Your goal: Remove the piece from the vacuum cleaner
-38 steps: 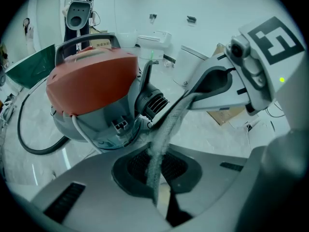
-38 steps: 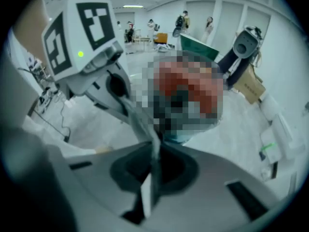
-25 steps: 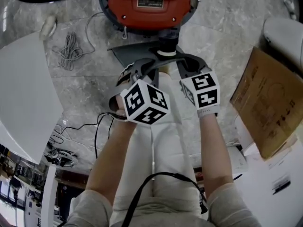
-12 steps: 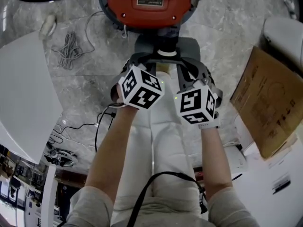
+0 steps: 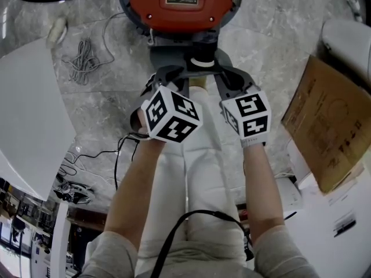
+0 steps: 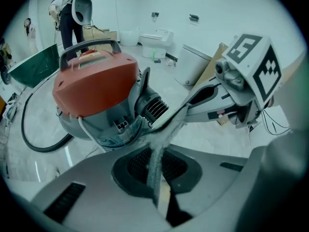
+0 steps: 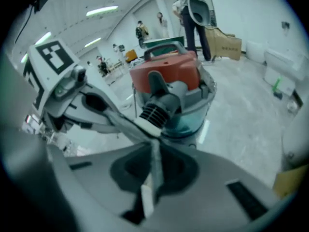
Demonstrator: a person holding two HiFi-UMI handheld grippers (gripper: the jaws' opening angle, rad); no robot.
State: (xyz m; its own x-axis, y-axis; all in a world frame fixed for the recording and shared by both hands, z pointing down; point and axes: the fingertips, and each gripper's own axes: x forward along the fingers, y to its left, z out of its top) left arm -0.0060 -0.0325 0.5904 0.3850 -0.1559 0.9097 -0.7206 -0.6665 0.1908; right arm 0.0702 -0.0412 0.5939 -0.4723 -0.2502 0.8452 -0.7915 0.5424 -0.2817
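Left claw (image 6: 161, 134), right claw (image 7: 154, 146) clenched, tips meeting near vacuum cleaner (image 5: 179, 4); grey marble floor (image 5: 278, 22), white table (image 5: 29, 114) left, cardboard (image 5: 327, 123) right.

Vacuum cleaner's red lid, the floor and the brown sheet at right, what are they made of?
Red lid: probably moulded plastic, smooth with a soft sheen. Floor: polished stone or stone-look tile, judging by grey veining and reflections. Brown sheet: cardboard, matte, with faint print.
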